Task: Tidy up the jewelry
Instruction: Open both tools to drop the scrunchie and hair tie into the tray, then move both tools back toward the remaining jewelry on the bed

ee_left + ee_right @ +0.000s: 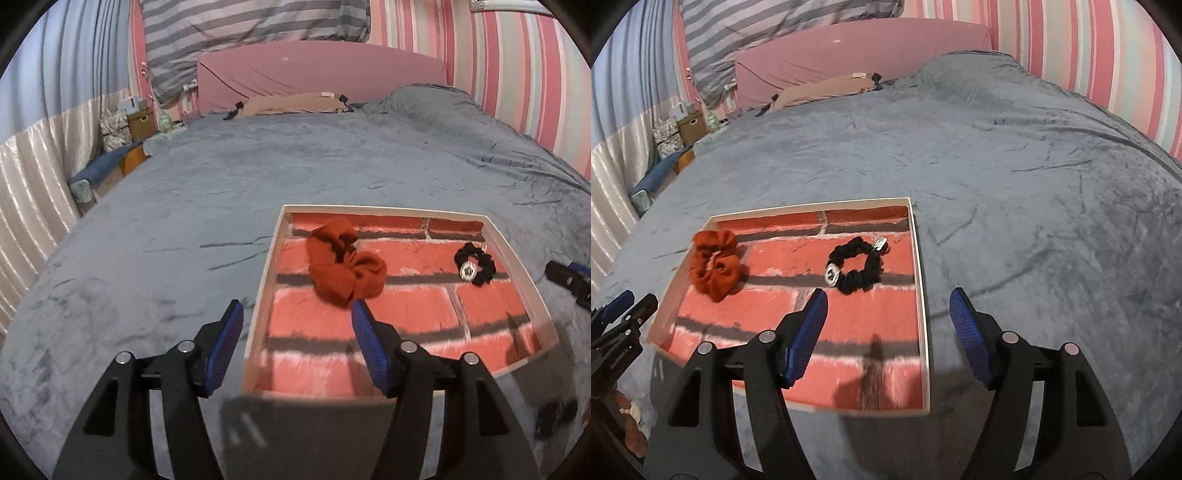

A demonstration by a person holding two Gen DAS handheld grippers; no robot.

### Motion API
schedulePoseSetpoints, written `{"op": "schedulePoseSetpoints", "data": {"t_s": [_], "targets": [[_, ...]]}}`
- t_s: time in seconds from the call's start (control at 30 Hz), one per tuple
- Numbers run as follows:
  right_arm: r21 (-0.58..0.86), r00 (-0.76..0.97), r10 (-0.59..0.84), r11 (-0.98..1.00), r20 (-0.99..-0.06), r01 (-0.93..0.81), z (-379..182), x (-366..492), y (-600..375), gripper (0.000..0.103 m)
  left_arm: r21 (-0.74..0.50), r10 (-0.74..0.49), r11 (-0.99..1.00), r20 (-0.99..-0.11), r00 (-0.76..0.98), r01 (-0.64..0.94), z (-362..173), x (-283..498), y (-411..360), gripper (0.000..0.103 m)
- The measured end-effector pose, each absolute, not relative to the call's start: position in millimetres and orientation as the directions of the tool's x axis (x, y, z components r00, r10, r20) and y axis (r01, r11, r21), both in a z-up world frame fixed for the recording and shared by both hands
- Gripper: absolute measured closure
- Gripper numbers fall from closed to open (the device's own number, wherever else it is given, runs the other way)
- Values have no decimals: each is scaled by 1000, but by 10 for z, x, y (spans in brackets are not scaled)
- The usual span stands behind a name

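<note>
The fingers (pixel 231 332) of the left gripper (pixel 297 314) are standing spread wide and holding nothing, straddling the left wall of the shallow tray (pixel 269 254): 1 blue pad is hanging over the grey bed cover (pixel 184 206) and the other over the tray's brick-patterned floor. The fingers (pixel 962 314) of the right gripper (pixel 888 304) are likewise spread and gripping nothing, straddling the tray's (pixel 918 251) right wall, 1 pad over the tray floor and 1 over the bed cover (pixel 1034 184). The tray is lying flat on the bed, its 4 pale walls low and open at the top. Inside it, the rust-orange scrunchie (pixel 345 264) is sitting toward the far left corner, close to the left wall, just beyond the left gripper's inner pad. The black scrunchie (pixel 474 264) with its silver charm is lying toward the far right, near the right wall and well apart from the orange one (pixel 716 264). From the right wrist view the black scrunchie (pixel 857 267) is resting just ahead of the inner pad. The near half of the tray floor is showing only brick pattern and shadows, and wide stretches of bed cover are spreading left, right and beyond the tray.
</note>
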State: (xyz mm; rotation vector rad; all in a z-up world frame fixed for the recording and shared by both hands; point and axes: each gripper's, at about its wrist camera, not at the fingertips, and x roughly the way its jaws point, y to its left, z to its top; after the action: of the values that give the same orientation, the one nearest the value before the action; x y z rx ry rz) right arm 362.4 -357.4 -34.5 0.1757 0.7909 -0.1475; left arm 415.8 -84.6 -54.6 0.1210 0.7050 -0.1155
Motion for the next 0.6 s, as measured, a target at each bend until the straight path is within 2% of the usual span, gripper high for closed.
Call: {"op": "schedulePoseSetpoints", "data": {"t_s": [0.6], "targets": [[149, 713, 8, 980, -701, 135, 26, 2413, -3666, 35, 80, -57, 987, -629, 776, 138, -218, 2812, -555, 33]]}}
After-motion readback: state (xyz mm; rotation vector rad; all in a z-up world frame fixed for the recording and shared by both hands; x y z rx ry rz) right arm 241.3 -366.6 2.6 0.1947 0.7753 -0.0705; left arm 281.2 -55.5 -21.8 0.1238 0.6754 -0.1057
